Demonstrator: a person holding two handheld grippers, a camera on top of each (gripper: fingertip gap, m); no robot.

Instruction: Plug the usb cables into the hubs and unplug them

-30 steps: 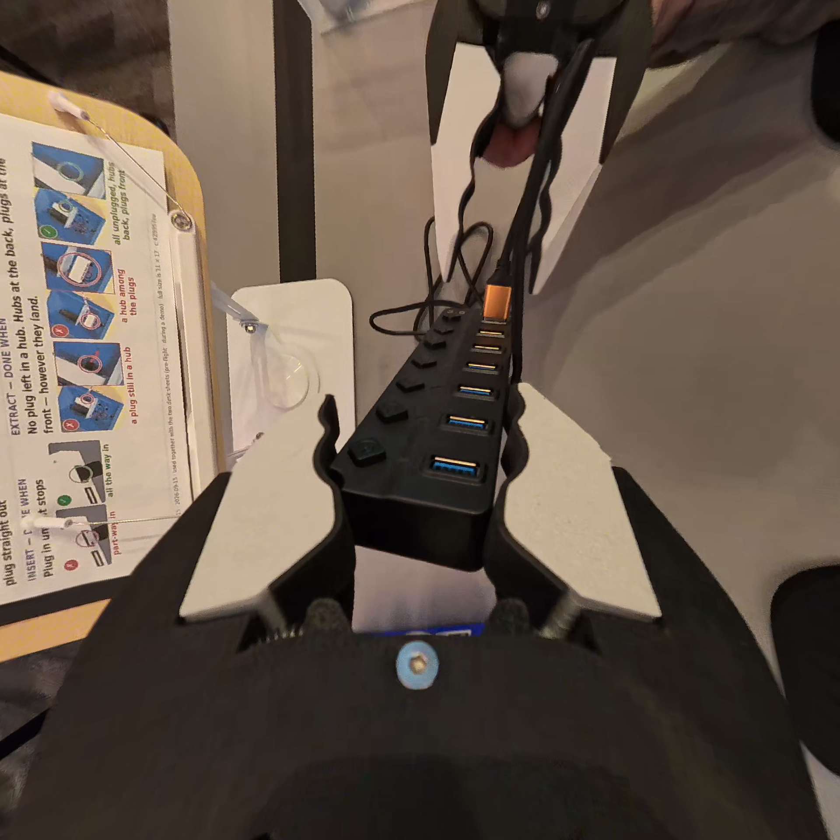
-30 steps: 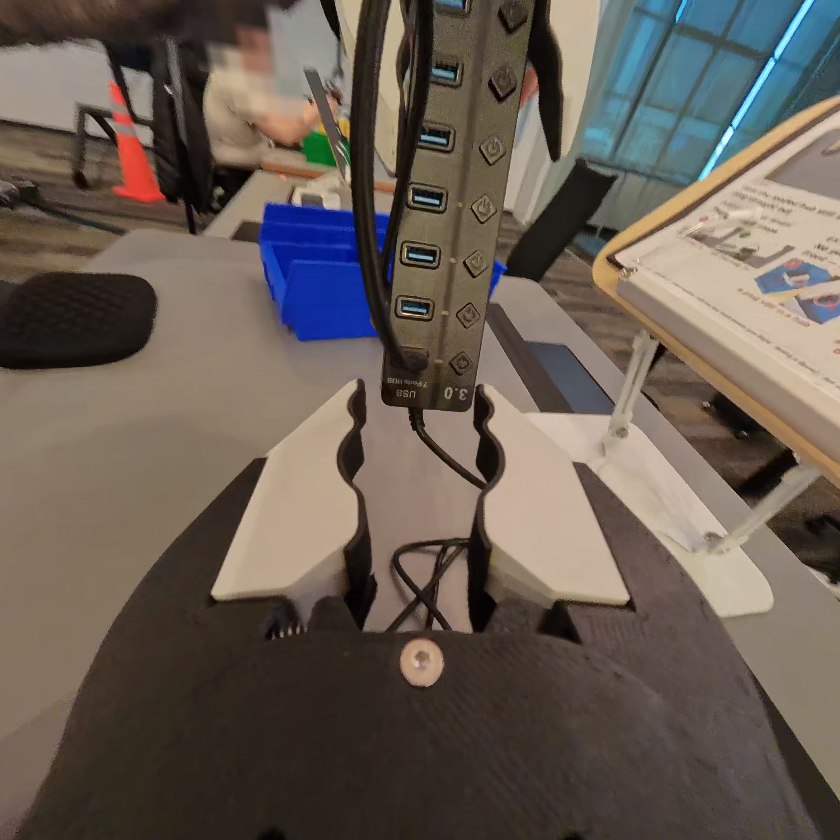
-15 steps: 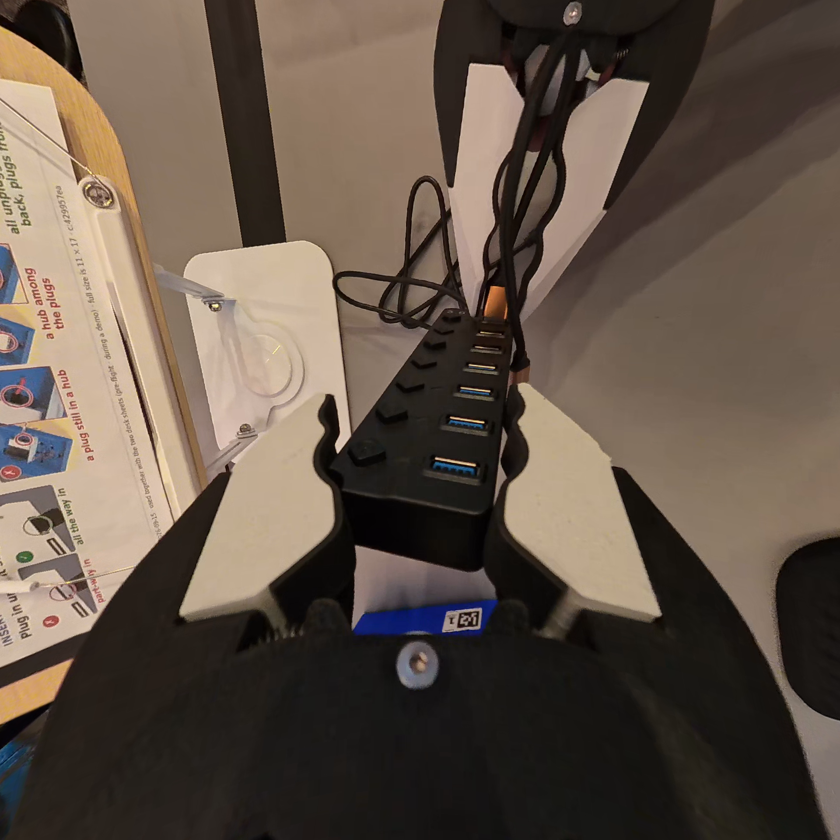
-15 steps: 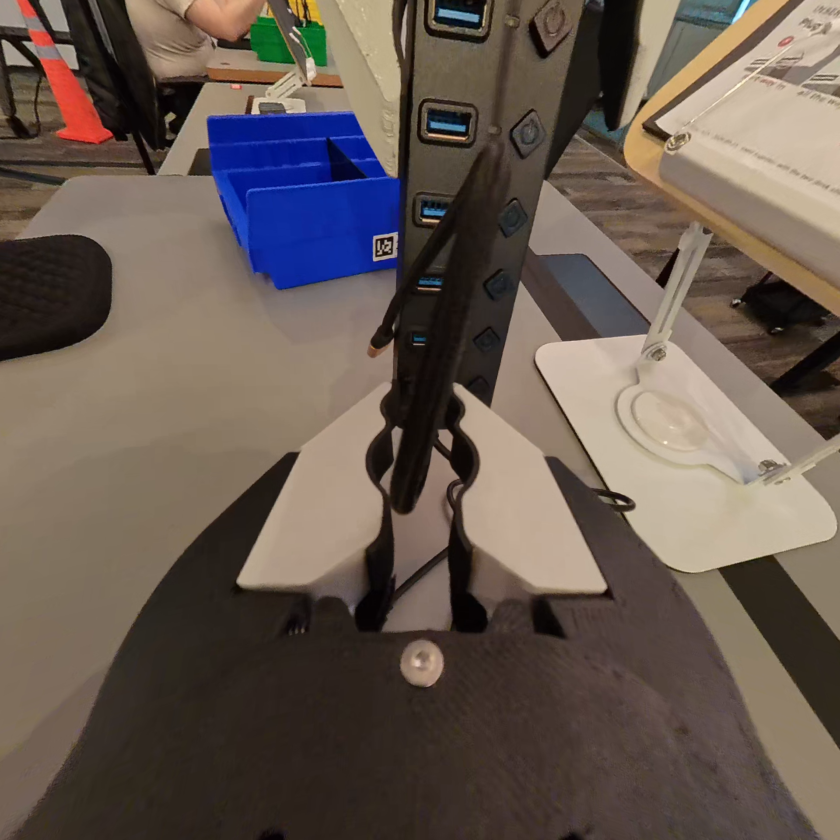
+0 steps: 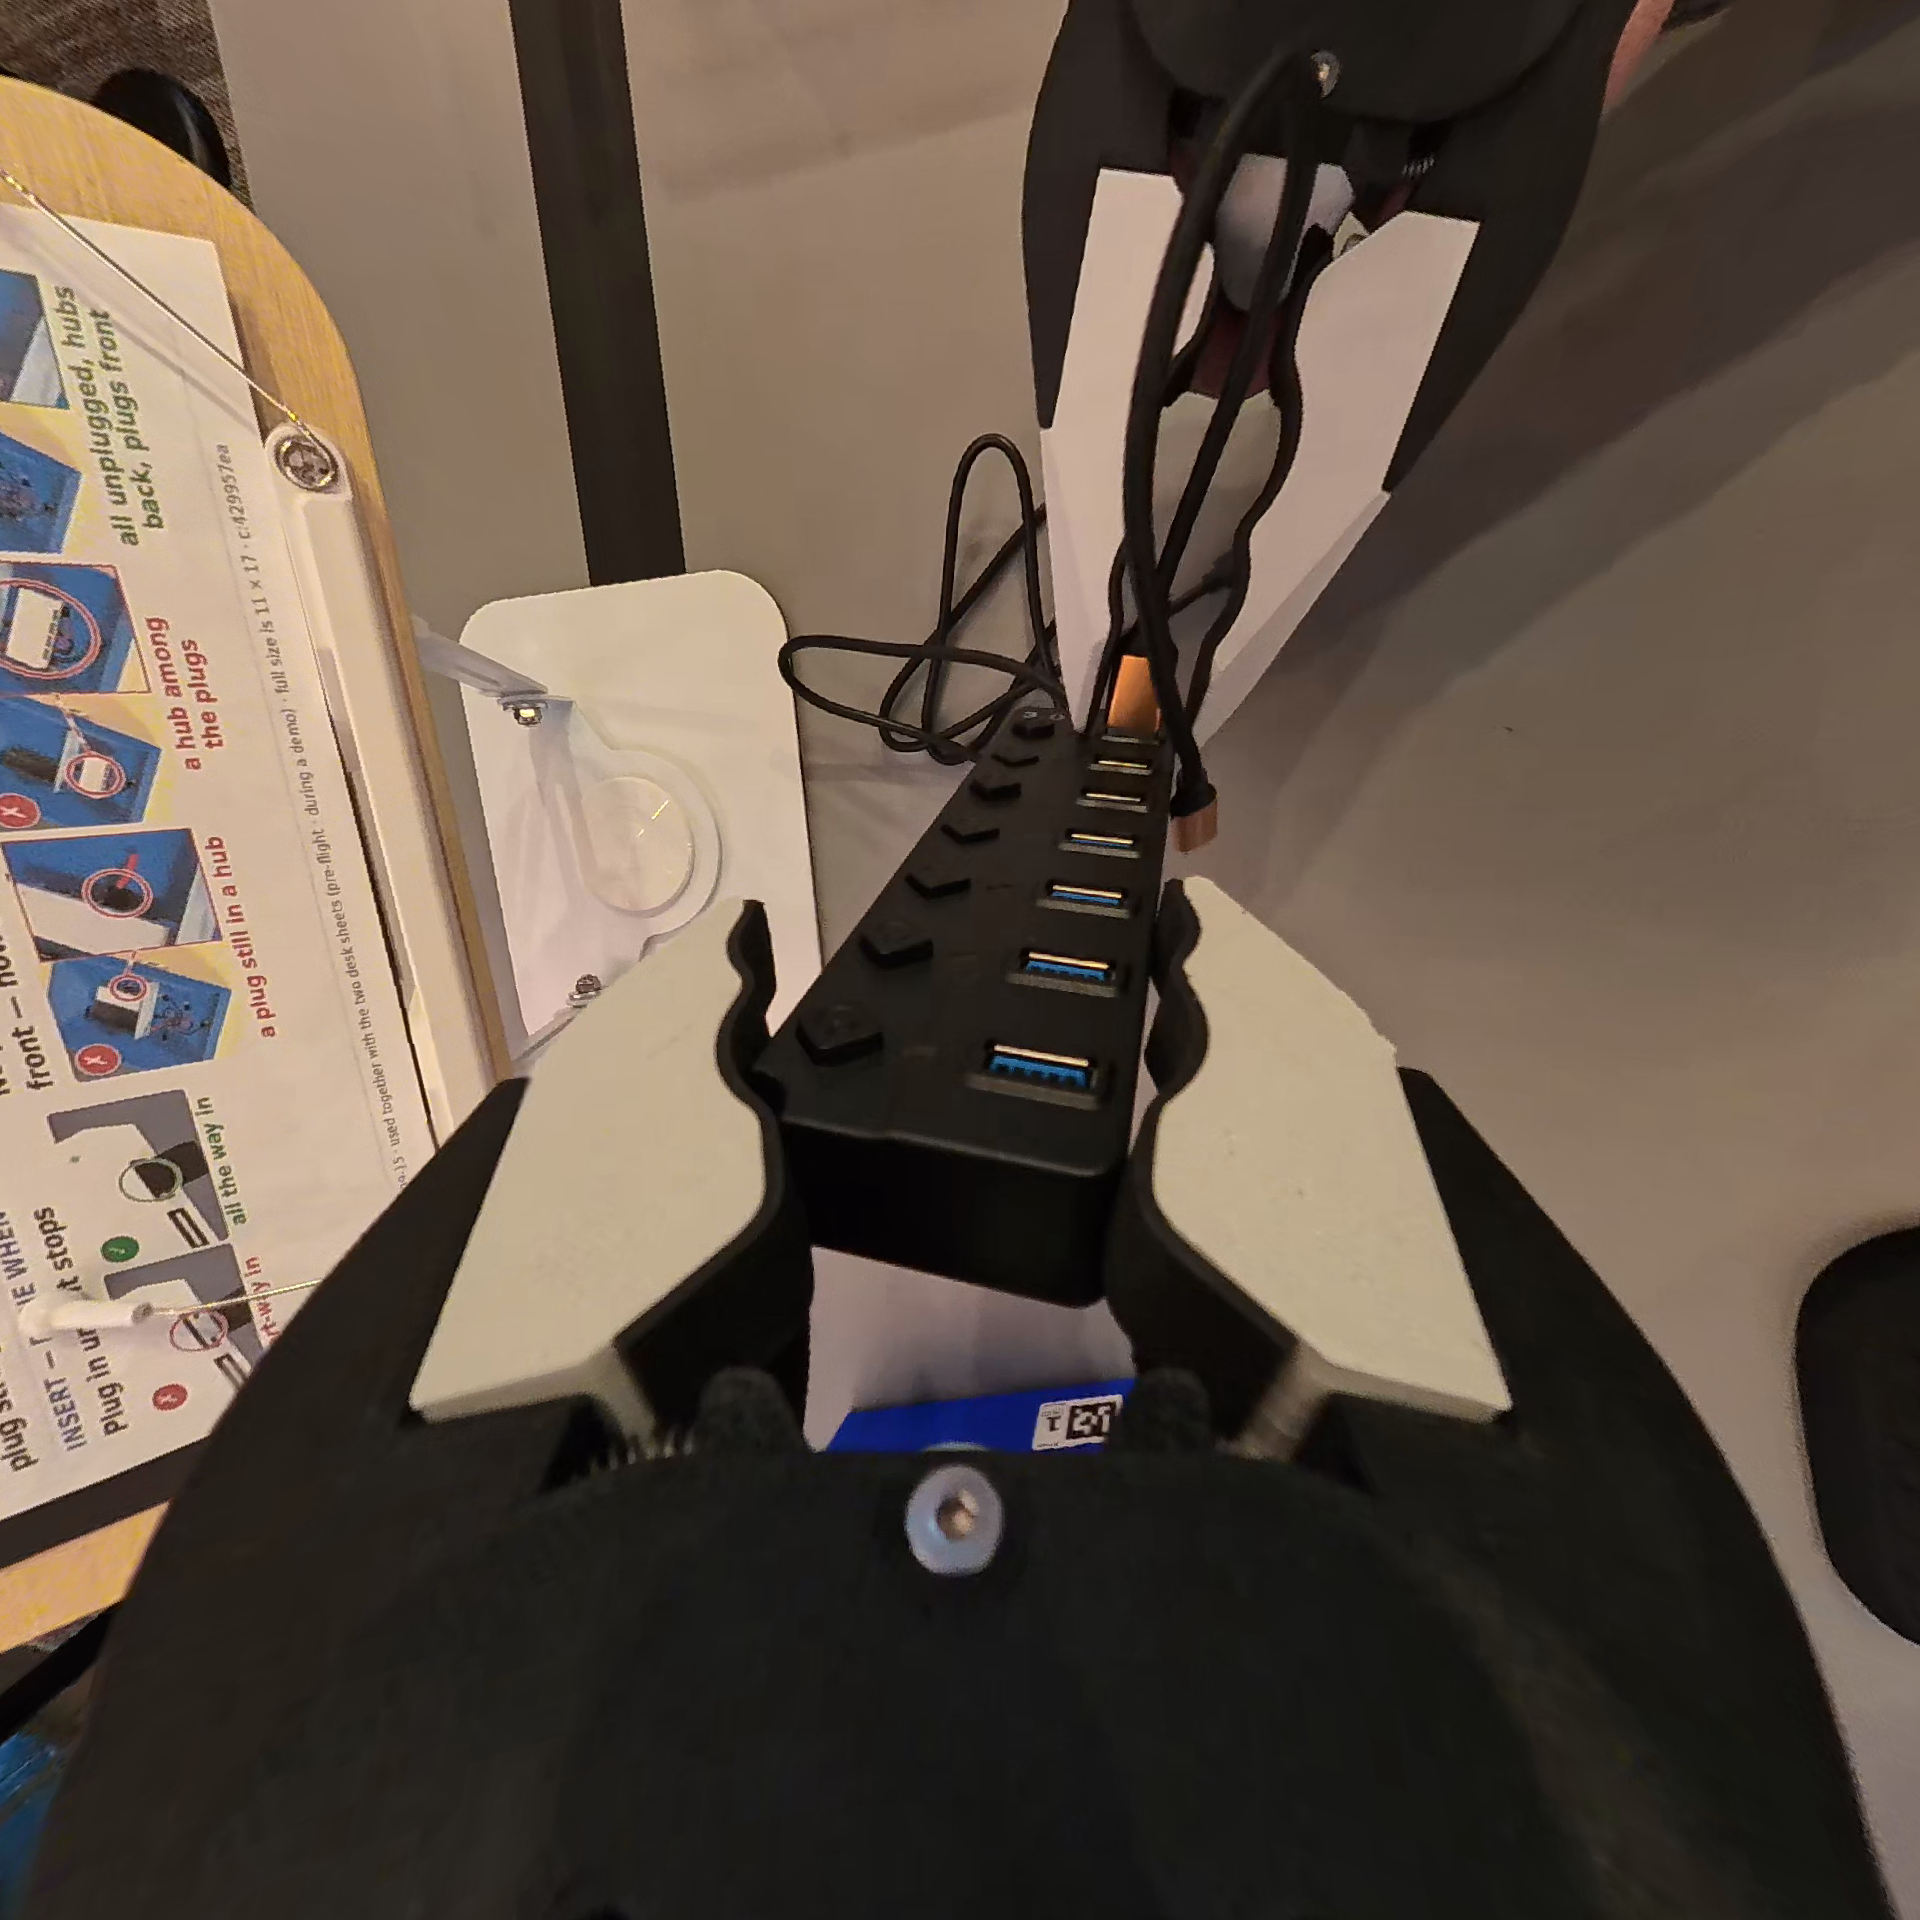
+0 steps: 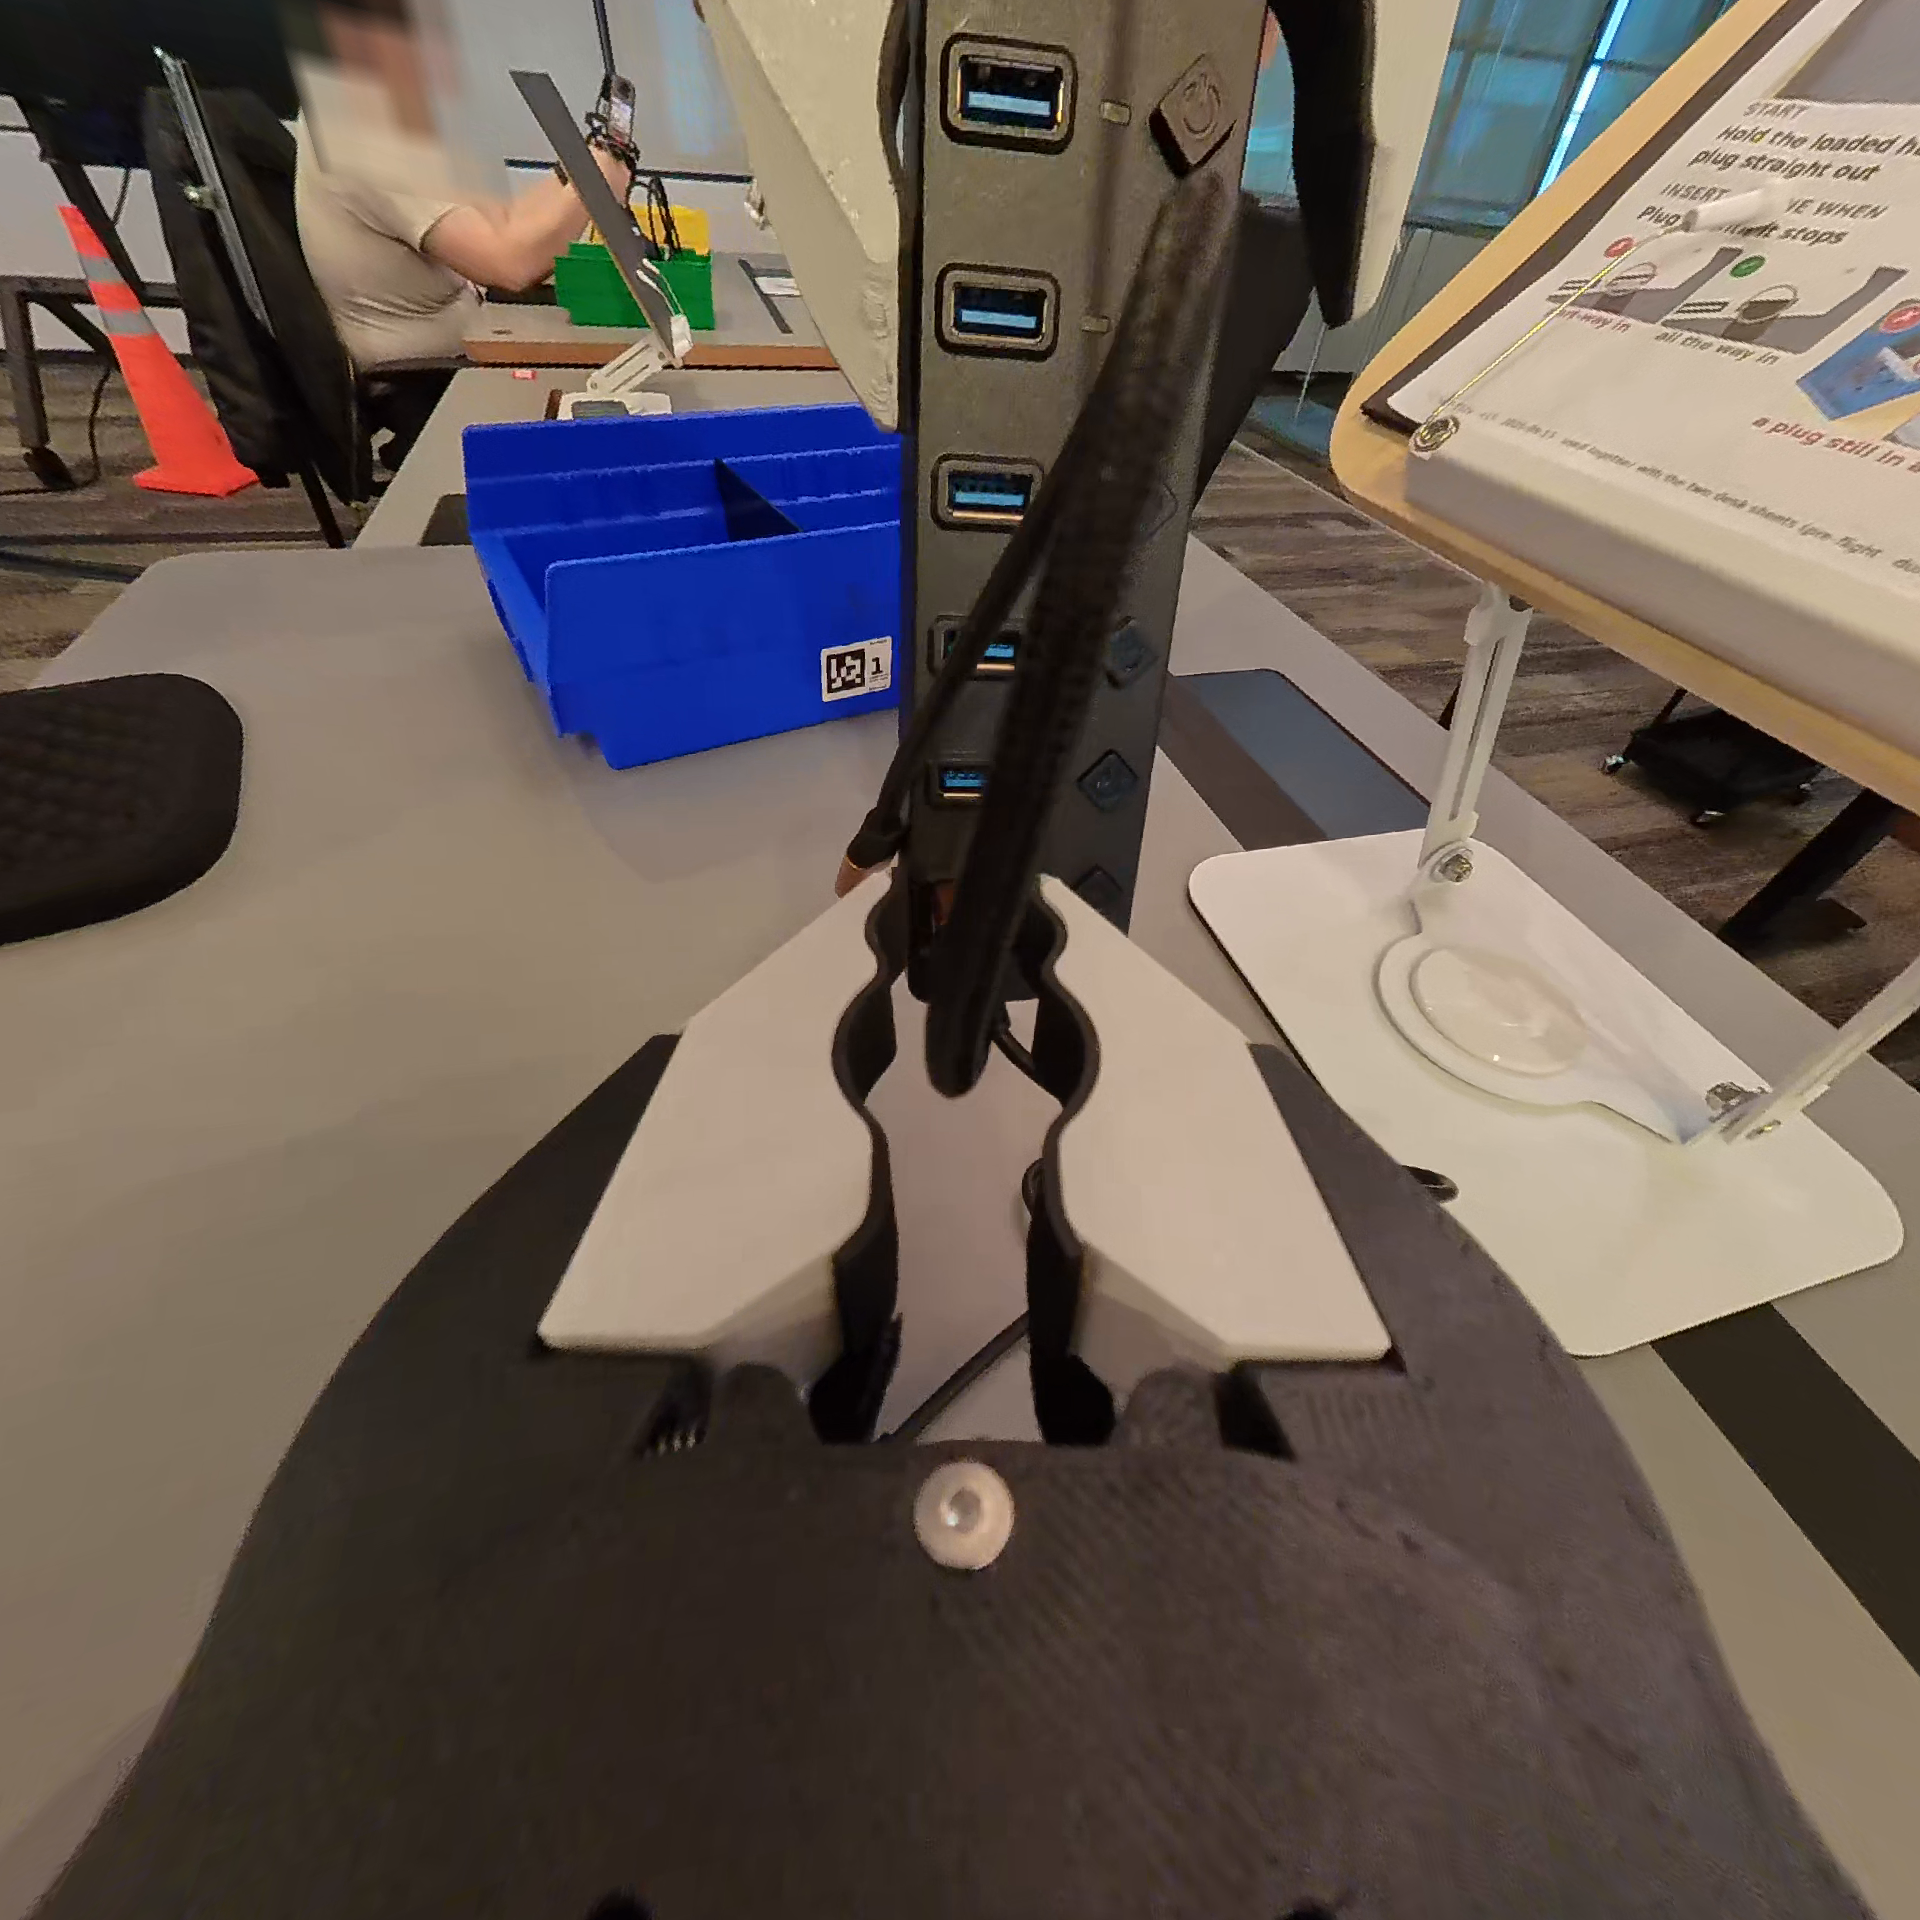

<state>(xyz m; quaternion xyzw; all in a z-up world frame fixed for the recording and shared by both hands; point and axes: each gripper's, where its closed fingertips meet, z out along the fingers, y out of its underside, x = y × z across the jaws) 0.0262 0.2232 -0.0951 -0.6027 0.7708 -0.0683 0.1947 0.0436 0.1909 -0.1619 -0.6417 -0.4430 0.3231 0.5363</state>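
Note:
My left gripper (image 5: pixel 956 914) is shut on the near end of a black multi-port USB hub (image 5: pixel 987 1039) and holds it above the grey table. The hub also shows in the right wrist view (image 6: pixel 1029 416), running away from me. An orange-tipped USB plug (image 5: pixel 1132 691) sits in the hub's far port. My right gripper (image 6: pixel 966 925) is shut on that plug, and it also shows in the left wrist view (image 5: pixel 1148 675). The black cable (image 6: pixel 1081 540) loops up over the right gripper. Its free end, a copper-coloured connector (image 5: pixel 1195 826), hangs beside the hub.
A blue divided bin (image 6: pixel 675 623) stands on the table behind the hub. An instruction board (image 5: pixel 156 727) on a white stand base (image 6: pixel 1558 1143) is at the side. A black pad (image 6: pixel 104 790) lies at the table edge. A person sits at a far table. One gripper's finger ends stand about 9 cm off the other's.
My right gripper moved in to the hub's far end and closed on the plug, with the cable draped over it. My left gripper kept its hold on the hub.

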